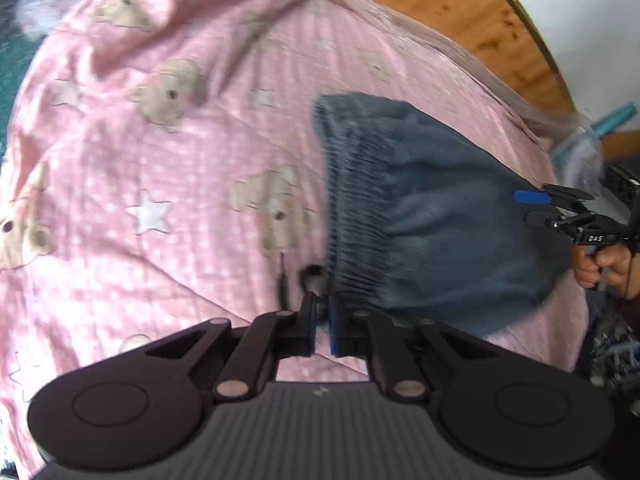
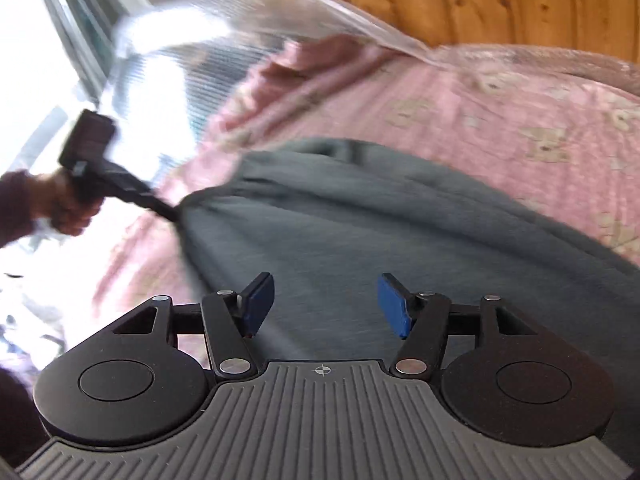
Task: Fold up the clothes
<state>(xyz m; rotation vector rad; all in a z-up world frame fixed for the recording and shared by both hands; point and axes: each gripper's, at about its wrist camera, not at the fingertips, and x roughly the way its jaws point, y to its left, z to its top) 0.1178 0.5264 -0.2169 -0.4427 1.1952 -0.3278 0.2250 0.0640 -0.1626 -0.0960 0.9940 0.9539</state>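
Observation:
A dark grey-blue garment (image 1: 432, 216) with a ribbed elastic waistband lies on a pink bedsheet (image 1: 160, 160) with bears and stars. My left gripper (image 1: 322, 316) is shut on the corner of the waistband, pulling it taut. In the right wrist view the left gripper (image 2: 172, 214) pinches the garment's (image 2: 360, 232) left corner. My right gripper (image 2: 326, 304) is open, hovering just above the grey cloth. In the left wrist view it (image 1: 536, 208) shows at the garment's far side, jaws apart.
A wooden headboard (image 1: 460, 12) runs behind the bed. Clear plastic wrap (image 2: 224, 24) covers the mattress edge near a bright window (image 2: 36, 40). A teal-handled item (image 1: 612, 120) lies at the right.

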